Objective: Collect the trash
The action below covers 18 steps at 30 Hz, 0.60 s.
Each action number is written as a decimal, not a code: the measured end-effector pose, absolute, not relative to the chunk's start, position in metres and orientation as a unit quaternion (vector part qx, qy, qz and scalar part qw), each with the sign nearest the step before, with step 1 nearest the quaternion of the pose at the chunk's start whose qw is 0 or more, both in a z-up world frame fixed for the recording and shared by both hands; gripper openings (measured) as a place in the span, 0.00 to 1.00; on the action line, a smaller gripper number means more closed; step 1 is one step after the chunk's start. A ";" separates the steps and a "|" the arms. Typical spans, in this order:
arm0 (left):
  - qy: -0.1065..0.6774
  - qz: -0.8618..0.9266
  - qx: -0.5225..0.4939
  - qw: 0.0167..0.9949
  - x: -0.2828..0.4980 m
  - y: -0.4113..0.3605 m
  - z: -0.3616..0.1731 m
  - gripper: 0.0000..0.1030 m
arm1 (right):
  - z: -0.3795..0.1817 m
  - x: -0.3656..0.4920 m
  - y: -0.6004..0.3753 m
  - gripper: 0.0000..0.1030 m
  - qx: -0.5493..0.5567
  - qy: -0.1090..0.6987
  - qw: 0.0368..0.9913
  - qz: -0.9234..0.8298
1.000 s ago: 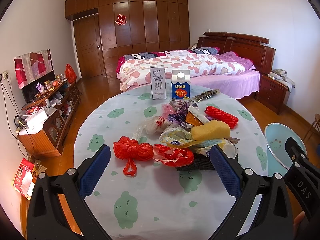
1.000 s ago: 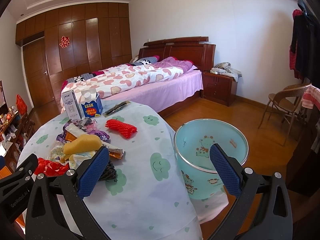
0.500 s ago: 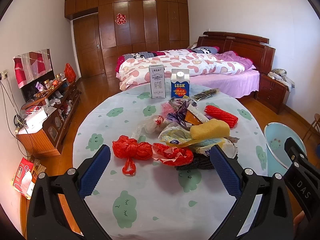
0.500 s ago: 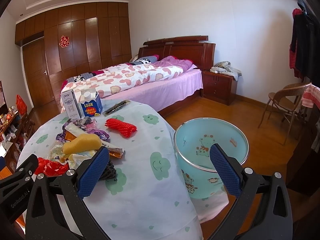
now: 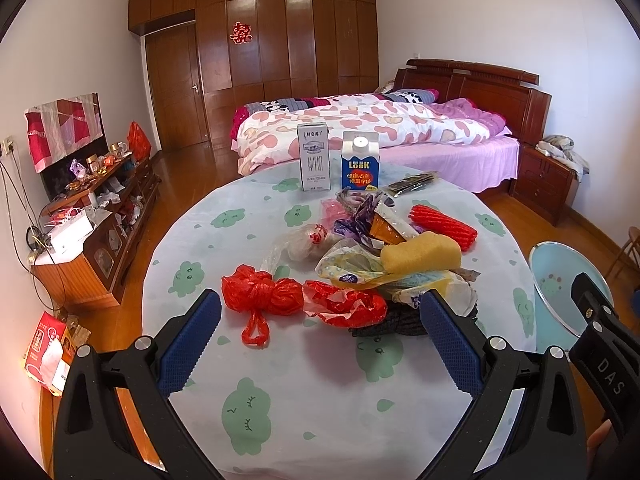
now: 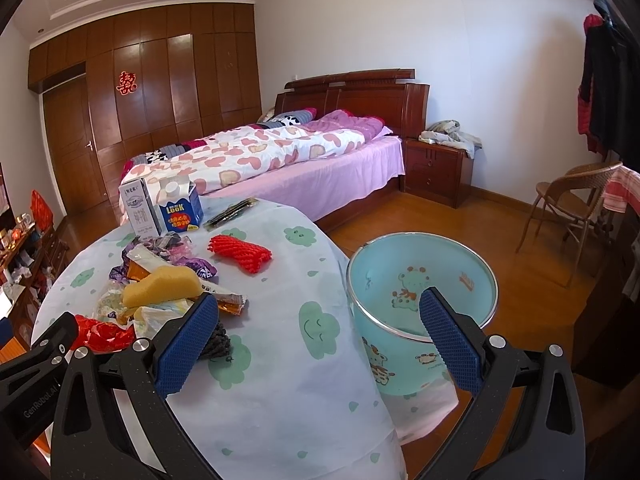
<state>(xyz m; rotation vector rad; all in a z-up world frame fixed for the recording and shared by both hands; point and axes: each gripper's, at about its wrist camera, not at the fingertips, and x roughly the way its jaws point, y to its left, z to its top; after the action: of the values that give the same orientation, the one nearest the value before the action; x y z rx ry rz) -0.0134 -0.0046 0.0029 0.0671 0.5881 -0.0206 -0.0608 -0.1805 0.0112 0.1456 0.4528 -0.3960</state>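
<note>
A pile of trash lies mid-table: a knotted red plastic bag [image 5: 262,294], a crumpled red wrapper [image 5: 344,306], a yellow sponge [image 5: 420,252], a red foam net [image 5: 444,222], purple and clear wrappers [image 5: 360,216] and a dark mesh [image 5: 384,322]. My left gripper [image 5: 320,332] is open and empty, just short of the red bag. My right gripper [image 6: 320,332] is open and empty, over the table's right edge, beside the light-blue bin [image 6: 420,276]. The sponge [image 6: 162,286] and foam net [image 6: 240,252] also show in the right wrist view.
Two milk cartons [image 5: 314,158] [image 5: 360,162] and a dark packet [image 5: 412,182] stand at the table's far side. The round table [image 5: 280,400] has a cloud-print cloth. A bed [image 5: 360,128], a cluttered cabinet [image 5: 92,224] at left and a chair [image 6: 572,200] at right surround it.
Both views shift very slightly; the left gripper has edged a little toward the pile. Both grippers stay open and empty.
</note>
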 end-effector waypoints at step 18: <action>0.295 -0.010 0.034 0.955 -0.010 -0.004 0.003 0.94 | 0.007 -0.059 -0.184 0.95 0.079 0.230 0.949 -0.198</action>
<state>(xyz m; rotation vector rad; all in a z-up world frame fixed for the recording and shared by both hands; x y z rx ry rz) -0.0104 -0.0045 0.0027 0.0688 0.5983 -0.0200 -0.0595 -0.1844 0.0073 0.1598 0.4689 -0.4026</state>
